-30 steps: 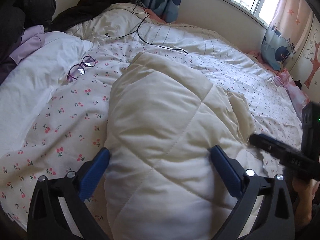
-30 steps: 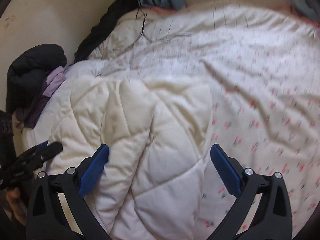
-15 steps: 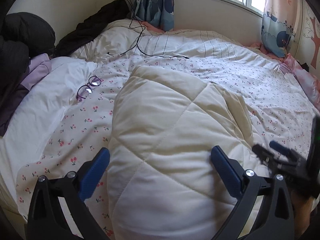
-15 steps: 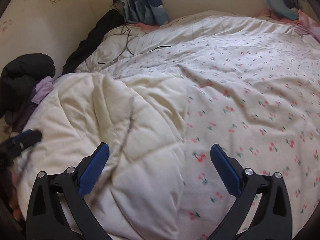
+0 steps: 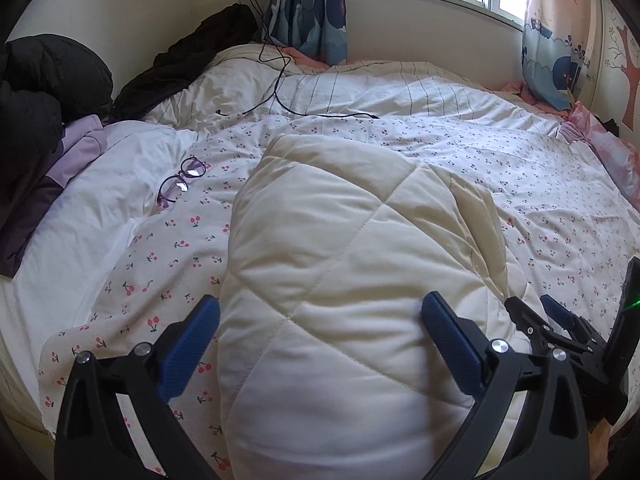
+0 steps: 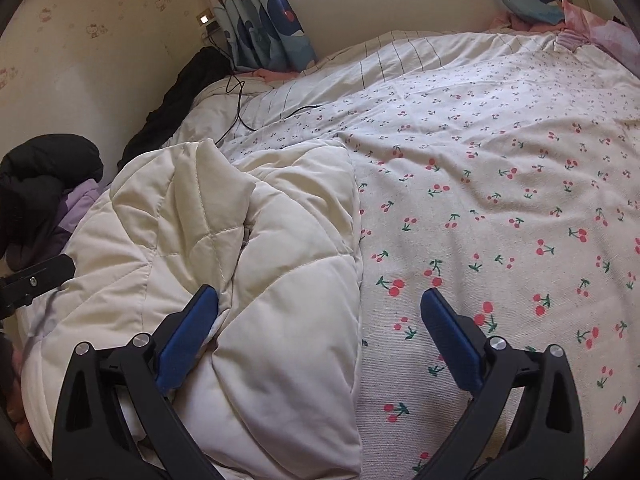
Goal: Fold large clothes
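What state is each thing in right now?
Left gripper: open, holding nothing, over the jacket.
Right gripper: open, holding nothing, straddling the jacket's edge.
Jacket: cream, quilted, folded into a bundle on the bed.
Glasses: lying on the sheet, left of the jacket.
Cable: loose across the bed, plugged into the wall socket.
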`<state>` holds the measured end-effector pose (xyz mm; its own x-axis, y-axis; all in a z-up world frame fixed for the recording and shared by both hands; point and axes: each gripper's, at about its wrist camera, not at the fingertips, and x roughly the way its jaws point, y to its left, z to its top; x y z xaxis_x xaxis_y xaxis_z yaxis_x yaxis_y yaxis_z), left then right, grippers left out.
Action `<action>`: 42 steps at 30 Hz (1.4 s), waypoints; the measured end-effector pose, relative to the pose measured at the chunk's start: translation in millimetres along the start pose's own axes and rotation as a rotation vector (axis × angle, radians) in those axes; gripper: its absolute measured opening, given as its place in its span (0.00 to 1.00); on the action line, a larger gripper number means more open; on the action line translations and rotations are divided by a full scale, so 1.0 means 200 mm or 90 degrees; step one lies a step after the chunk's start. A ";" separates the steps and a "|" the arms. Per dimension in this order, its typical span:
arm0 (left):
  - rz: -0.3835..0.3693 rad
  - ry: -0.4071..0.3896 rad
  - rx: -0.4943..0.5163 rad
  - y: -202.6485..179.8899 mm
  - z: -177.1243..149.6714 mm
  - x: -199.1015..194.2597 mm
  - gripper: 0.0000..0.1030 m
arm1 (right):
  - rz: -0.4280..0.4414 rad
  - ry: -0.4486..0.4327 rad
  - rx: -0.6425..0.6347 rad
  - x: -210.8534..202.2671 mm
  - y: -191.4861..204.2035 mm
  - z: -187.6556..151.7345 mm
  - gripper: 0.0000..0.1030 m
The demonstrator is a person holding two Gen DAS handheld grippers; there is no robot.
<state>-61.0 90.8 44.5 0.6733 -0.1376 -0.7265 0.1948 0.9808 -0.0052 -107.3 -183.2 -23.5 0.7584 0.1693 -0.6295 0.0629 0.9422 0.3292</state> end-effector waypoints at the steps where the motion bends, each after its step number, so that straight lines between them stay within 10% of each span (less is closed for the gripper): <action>1: 0.001 0.000 0.001 0.00 0.00 0.00 0.94 | -0.008 -0.006 -0.005 -0.01 0.01 0.00 0.94; 11: 0.006 0.002 0.003 0.01 -0.01 -0.05 0.94 | -0.118 0.001 -0.029 -0.15 0.09 0.10 0.94; 16: -0.032 0.047 -0.054 0.10 -0.04 -0.12 0.94 | -0.060 -0.039 -0.067 -0.35 0.29 0.23 0.94; 22: -0.018 0.077 -0.107 0.21 -0.07 -0.16 0.94 | -0.062 0.055 -0.138 -0.35 0.53 0.24 0.94; 42: 0.027 0.090 -0.069 0.16 -0.06 -0.17 0.94 | -0.148 0.103 -0.180 -0.24 0.55 0.19 0.94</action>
<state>-86.6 128.7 60.4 0.5708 -0.0818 -0.8170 0.0843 0.9956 -0.0409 -113.4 -98.5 69.8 0.6311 -0.0356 -0.7749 0.0222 0.9994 -0.0278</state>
